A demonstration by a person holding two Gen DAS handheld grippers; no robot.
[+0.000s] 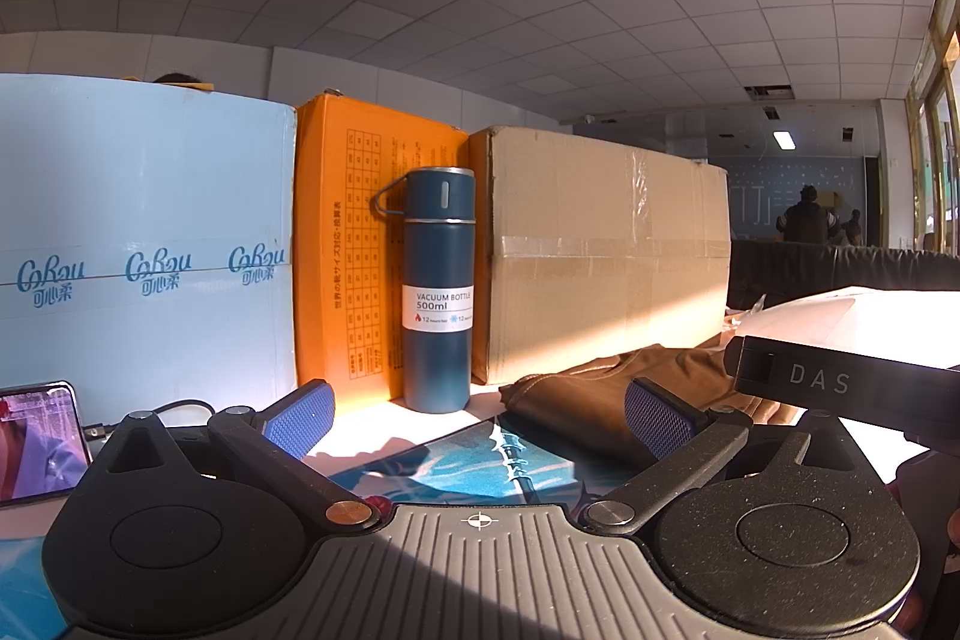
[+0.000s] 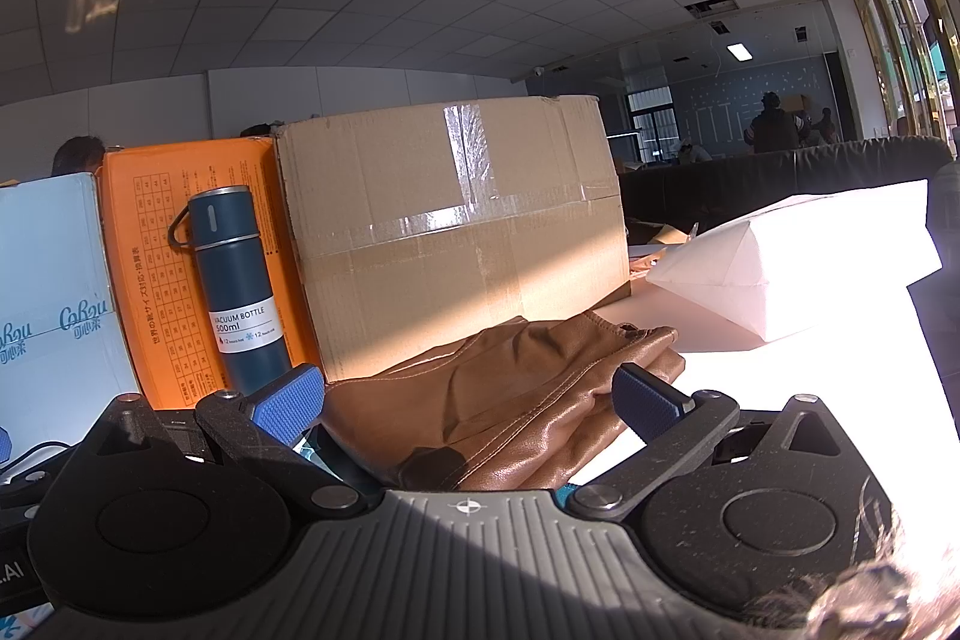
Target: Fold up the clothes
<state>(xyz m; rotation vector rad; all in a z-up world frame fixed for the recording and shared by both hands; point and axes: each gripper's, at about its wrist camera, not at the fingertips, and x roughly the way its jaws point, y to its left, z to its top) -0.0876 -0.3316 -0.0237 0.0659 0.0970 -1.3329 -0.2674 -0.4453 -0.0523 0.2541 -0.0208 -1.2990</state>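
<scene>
A brown leather-like garment (image 2: 510, 400) lies bunched on the table in front of the cardboard box. My right gripper (image 2: 468, 403) stands open just before it, its blue pads (image 2: 288, 403) either side of the near folds, nothing pinched. In the left wrist view the same brown garment (image 1: 594, 394) lies to the right, beyond the right pad. My left gripper (image 1: 480, 421) is open over a blue printed mat (image 1: 474, 466), with nothing between its fingers. The body of the other gripper (image 1: 840, 388), marked DAS, juts in from the right.
A blue vacuum bottle (image 1: 437, 292) stands against an orange box (image 1: 354, 244), between a pale blue carton (image 1: 138, 244) and a taped cardboard box (image 1: 600, 250). A phone (image 1: 36, 442) with a cable lies at the left. White foam pieces (image 2: 798, 256) sit at the right. People stand far back.
</scene>
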